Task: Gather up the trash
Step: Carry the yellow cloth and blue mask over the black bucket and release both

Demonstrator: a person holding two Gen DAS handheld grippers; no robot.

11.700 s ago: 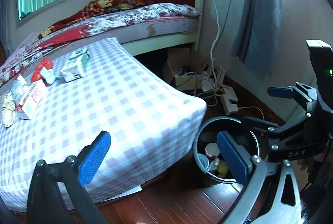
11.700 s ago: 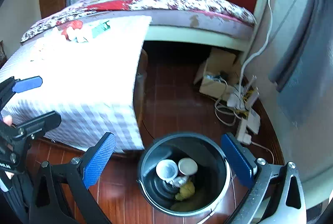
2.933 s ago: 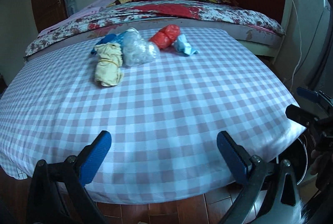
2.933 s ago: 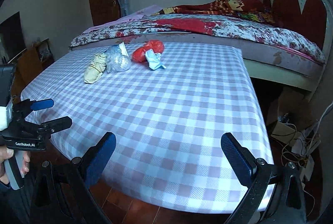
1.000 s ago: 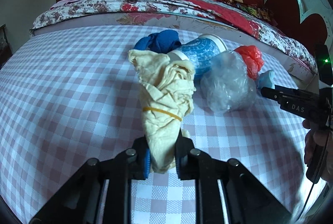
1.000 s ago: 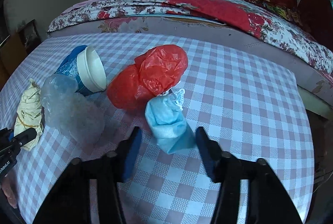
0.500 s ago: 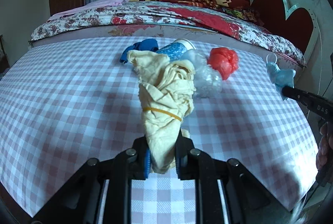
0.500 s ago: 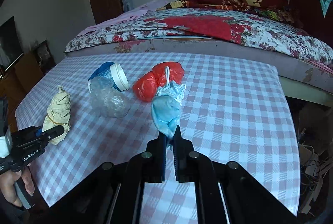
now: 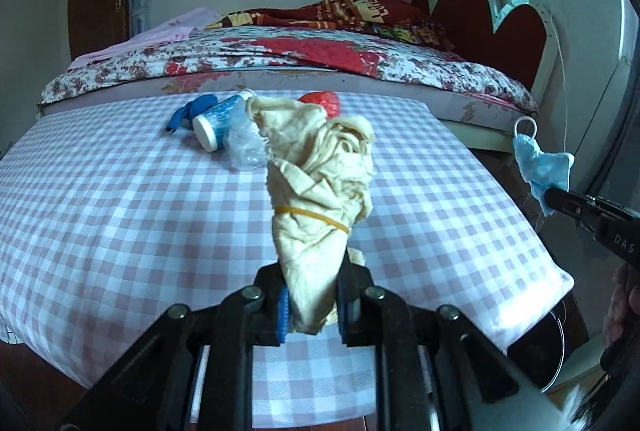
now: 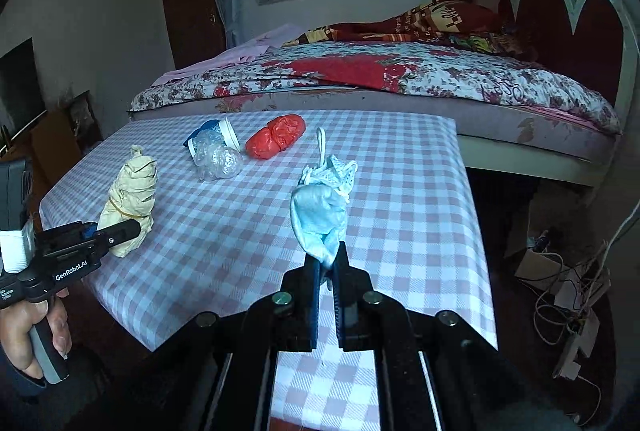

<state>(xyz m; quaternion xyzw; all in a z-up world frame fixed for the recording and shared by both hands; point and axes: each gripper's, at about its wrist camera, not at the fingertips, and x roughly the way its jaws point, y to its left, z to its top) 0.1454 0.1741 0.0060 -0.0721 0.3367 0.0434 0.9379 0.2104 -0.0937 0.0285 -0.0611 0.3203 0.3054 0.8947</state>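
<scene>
Both claws are now lifted off desk (image 10: 400, 215) since 1 s ago: left claw (image 9: 311, 305) clamps yellow cloth bundle (image 9: 320, 199), right claw (image 10: 327, 273) pinches blue mask (image 10: 320, 215).

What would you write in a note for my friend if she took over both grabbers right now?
Left gripper: shut on the yellow cloth bundle, lifted off the checked table.
Right gripper: shut on the blue face mask, also lifted.
Done: two pieces picked up.
Left: drop both in the bin at the table's corner, then fetch the red bag, clear plastic wad and blue cup.
</scene>
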